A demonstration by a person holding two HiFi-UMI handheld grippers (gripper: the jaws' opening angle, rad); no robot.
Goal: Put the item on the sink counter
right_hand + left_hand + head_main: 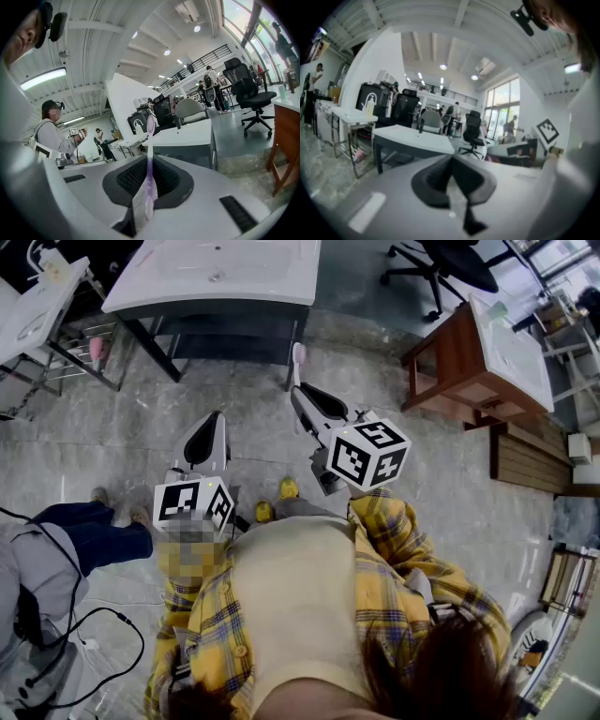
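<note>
A lilac toothbrush (149, 145) stands upright between the jaws of my right gripper (148, 164), which is shut on its handle and packaging card. From the head view its brush head (299, 354) sticks out past the right gripper (300, 395) toward the white sink counter (141, 292), which stands ahead across the floor. My left gripper (212, 423) hangs to the left, lower, jaws shut with nothing between them. In the left gripper view the jaws (451, 160) meet, and the sink counter (412, 138) lies beyond. The counter (187, 136) also shows past the toothbrush.
A wooden cabinet with a white top (525, 362) stands at the right, a black office chair (450, 263) behind it. Another white stand on a metal frame (42, 306) is at the left. A seated person's legs (89, 535) and floor cables (103, 643) lie at lower left.
</note>
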